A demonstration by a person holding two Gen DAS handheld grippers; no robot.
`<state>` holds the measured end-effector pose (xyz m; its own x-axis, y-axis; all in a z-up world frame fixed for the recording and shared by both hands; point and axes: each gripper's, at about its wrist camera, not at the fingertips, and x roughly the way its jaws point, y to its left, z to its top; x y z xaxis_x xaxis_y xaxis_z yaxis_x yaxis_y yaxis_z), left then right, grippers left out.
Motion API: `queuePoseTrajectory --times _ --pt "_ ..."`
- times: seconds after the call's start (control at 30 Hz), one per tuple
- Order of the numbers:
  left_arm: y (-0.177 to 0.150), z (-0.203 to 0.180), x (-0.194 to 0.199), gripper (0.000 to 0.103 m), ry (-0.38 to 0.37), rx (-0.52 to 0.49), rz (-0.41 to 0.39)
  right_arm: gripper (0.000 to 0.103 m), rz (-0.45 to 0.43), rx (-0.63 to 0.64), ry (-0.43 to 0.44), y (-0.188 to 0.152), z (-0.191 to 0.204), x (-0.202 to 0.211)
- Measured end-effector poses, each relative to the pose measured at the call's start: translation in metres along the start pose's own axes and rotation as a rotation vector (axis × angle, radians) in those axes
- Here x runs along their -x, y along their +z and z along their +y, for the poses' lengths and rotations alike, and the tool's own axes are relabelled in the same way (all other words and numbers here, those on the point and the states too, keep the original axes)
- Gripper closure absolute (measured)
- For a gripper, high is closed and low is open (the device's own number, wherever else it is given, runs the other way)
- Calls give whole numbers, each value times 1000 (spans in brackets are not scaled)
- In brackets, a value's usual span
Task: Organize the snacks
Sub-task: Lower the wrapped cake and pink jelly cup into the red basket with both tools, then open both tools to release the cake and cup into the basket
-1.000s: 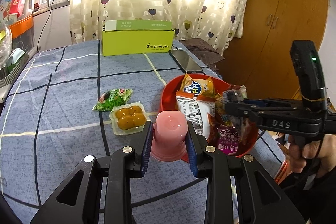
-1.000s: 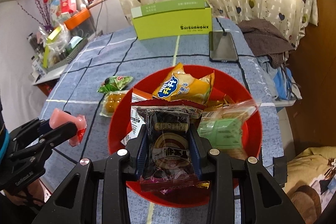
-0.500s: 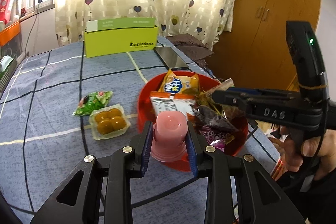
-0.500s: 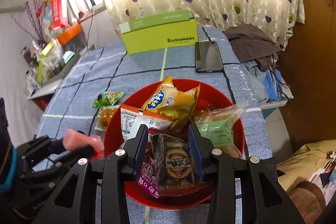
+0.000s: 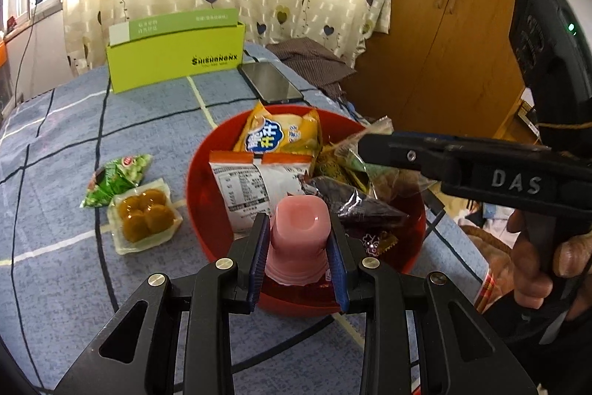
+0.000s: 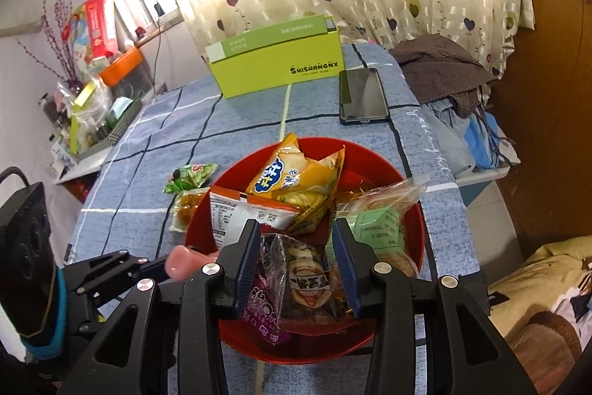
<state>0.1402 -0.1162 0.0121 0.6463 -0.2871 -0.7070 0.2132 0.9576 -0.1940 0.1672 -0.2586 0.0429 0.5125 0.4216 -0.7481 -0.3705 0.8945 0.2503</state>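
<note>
My left gripper (image 5: 298, 243) is shut on a pink jelly cup (image 5: 300, 232) and holds it over the near rim of the red bowl (image 5: 196, 173). The bowl (image 6: 373, 165) is full of snack packets. My right gripper (image 6: 296, 260) is open and empty above a dark cookie packet (image 6: 305, 287) lying in the bowl. A green pea packet (image 5: 118, 176) and a clear pack of yellow balls (image 5: 144, 213) lie on the blue cloth left of the bowl. The jelly cup also shows in the right wrist view (image 6: 187, 261).
A lime green box (image 5: 177, 56) stands at the back of the table, a black phone (image 5: 270, 82) beside it. The table's right edge runs close past the bowl, with clothes (image 6: 444, 69) and a wooden wardrobe (image 5: 462, 24) beyond. Cluttered shelves (image 6: 88, 91) stand at the left.
My right gripper opened and let the dark cookie packet drop into the bowl. My left gripper carried the pink jelly cup right, over the bowl's rim.
</note>
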Motion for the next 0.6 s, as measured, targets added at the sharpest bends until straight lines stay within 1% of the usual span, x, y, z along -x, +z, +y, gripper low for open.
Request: queuePoseTrajectory --times 0.17,0.33,0.6 --pt "-2 -4 -5 71 -13 -7 14 65 4 -2 2 0 0 0" --pt "-1 -5 -6 71 -9 -19 20 65 2 -1 3 -1 0 0" --pt "-1 4 16 71 19 -3 -35 65 -5 21 18 -2 9 3"
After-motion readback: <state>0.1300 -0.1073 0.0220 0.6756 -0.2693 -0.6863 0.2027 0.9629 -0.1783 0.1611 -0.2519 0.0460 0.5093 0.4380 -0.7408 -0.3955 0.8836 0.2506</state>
